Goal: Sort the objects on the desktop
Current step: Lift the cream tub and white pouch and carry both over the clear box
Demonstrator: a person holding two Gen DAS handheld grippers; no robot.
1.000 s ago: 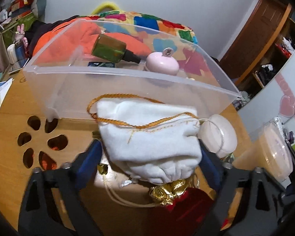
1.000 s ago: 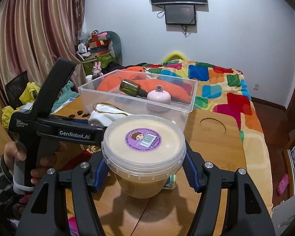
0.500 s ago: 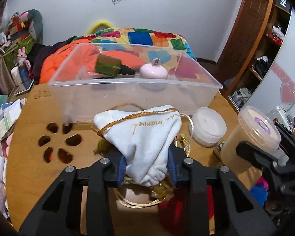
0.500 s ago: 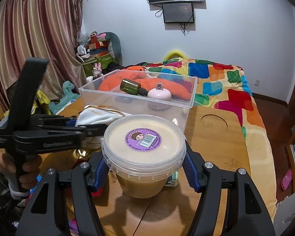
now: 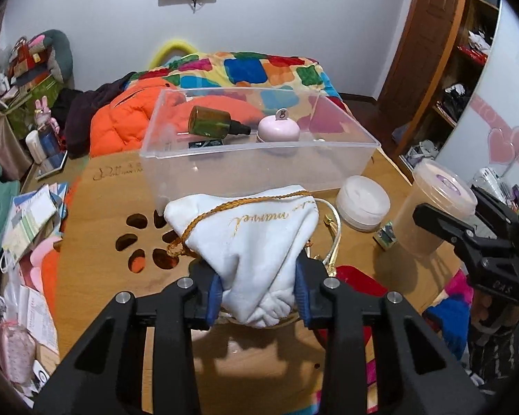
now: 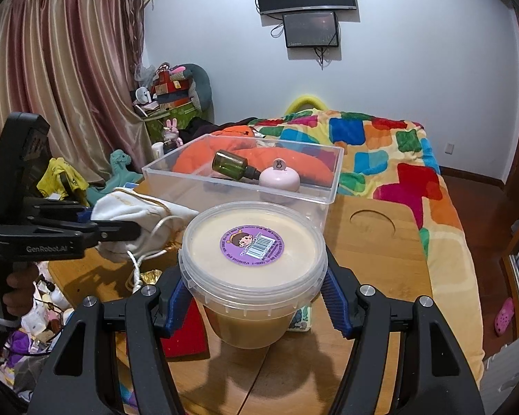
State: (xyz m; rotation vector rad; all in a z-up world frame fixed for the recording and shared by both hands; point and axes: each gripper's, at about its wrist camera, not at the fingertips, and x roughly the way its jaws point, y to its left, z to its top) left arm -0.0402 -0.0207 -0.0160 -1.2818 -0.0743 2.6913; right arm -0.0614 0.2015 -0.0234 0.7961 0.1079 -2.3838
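My left gripper [image 5: 259, 297] is shut on a white drawstring pouch [image 5: 249, 238] with a gold cord and holds it above the wooden table [image 5: 97, 207], in front of a clear plastic bin [image 5: 259, 159]. The bin holds a green bottle [image 5: 212, 122] and a pink round case [image 5: 278, 129]. My right gripper [image 6: 254, 297] is shut on a lidded tub of tan paste [image 6: 252, 259] with a purple sticker, held above the table. The tub [image 5: 432, 214] and the pouch [image 6: 135, 218] each show in the other view.
A white round jar [image 5: 363, 204], a small patterned block [image 5: 385, 235] and a red pouch [image 5: 360, 283] lie on the table right of the white pouch. Papers [image 5: 31, 221] crowd the left edge. A bed with a colourful quilt [image 6: 380, 152] stands behind the table.
My left gripper closed on the white pouch, lifted it and drew back from the bin. My right gripper kept holding the tub almost still.
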